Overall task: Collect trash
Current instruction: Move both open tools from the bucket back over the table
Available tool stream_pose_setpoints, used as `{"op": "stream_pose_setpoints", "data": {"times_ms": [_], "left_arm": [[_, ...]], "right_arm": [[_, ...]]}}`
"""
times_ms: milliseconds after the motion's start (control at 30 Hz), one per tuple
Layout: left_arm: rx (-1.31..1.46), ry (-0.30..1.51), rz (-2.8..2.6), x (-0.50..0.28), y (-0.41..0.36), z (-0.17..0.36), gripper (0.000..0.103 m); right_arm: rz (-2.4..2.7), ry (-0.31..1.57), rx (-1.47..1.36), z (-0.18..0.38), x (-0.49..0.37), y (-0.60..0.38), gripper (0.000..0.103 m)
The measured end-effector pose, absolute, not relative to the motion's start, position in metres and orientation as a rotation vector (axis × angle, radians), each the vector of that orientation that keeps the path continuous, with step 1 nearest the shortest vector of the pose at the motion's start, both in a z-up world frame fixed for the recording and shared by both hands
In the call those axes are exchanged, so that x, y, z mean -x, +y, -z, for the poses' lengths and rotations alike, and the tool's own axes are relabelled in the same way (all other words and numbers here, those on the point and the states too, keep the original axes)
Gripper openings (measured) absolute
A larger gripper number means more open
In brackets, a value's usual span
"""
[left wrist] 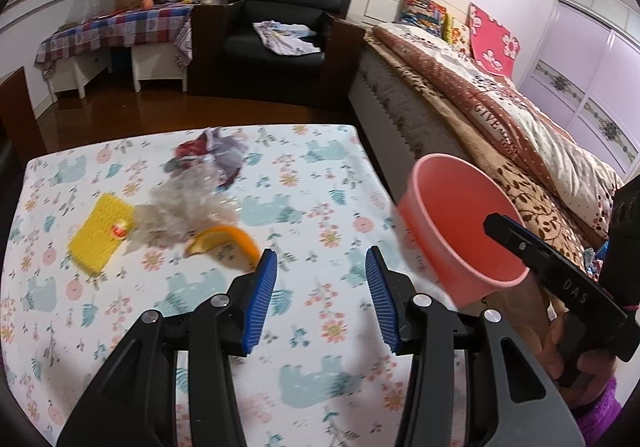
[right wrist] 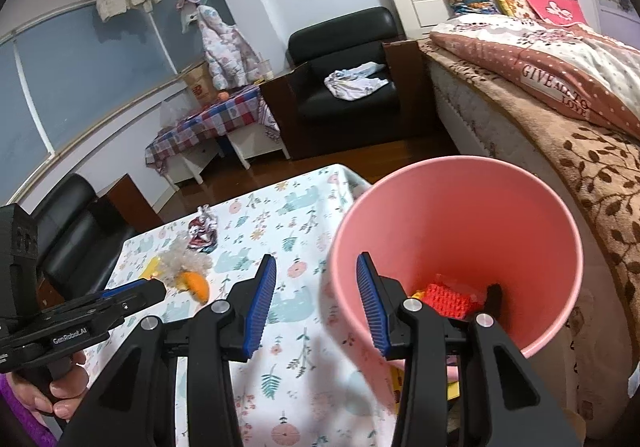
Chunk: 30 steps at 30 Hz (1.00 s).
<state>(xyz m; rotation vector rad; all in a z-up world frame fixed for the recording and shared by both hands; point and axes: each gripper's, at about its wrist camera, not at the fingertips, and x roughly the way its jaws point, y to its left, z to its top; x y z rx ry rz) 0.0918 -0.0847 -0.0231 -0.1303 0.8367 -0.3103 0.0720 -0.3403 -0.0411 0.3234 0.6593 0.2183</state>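
Partly done: the pink bin [right wrist: 456,231], clamped at its rim by the right hand-held gripper [right wrist: 316,303], holds some trash; beside it on the worktop [left wrist: 320,183], orange peel [left wrist: 224,241], yellow block [left wrist: 100,233] and wrappers [left wrist: 208,155] remain, left hand-held gripper [left wrist: 320,299] wide, empty.

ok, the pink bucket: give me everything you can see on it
The pink bucket is a smooth, plastic-looking tapered cup with a round open mouth, tilted toward the right wrist camera. It sits off the table's right edge, beside the bed. The right tongs straddle its rim, one blue pad inside, one outside; whether the pads press the wall is unclear. Inside lie a red studded piece, something yellow and a dark object.
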Motion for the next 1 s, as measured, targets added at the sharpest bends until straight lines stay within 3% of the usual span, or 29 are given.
{"op": "stream_pose_setpoints", "data": {"times_ms": [1000], "left_arm": [[0.214, 0.801, 0.067, -0.078, 0.052, 0.039, 0.047]], "right_arm": [[-0.429, 0.766, -0.234, 0.061, -0.087, -0.235, 0.041]]}}
